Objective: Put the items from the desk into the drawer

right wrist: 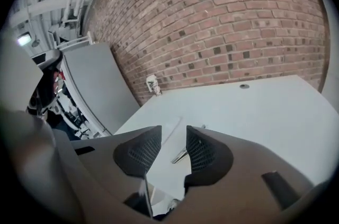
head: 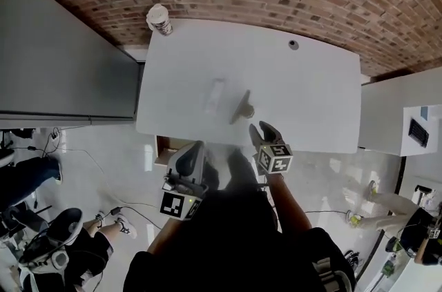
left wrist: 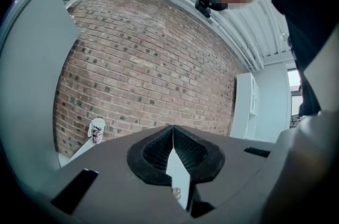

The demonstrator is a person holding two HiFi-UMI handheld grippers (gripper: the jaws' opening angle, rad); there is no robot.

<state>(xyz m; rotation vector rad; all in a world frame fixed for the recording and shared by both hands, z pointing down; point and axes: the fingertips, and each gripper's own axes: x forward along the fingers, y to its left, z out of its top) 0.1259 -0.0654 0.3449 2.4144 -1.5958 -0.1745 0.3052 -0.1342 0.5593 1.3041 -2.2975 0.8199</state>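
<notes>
The cup (head: 159, 19) at the far left corner of the white surface (head: 311, 97) bears a dark print too small to read, and the pale flat item (head: 215, 94) and slim grey item (head: 243, 106) just beside it near the middle are too blurred to name. The left gripper (head: 195, 148), jaws pressed together on nothing, hangs off the near edge, partly covering a brown opening (head: 163, 148) beneath it. The right gripper (head: 262, 129) is at that edge, jaws apart and empty, pointing at both items, with bare surface to their right.
</notes>
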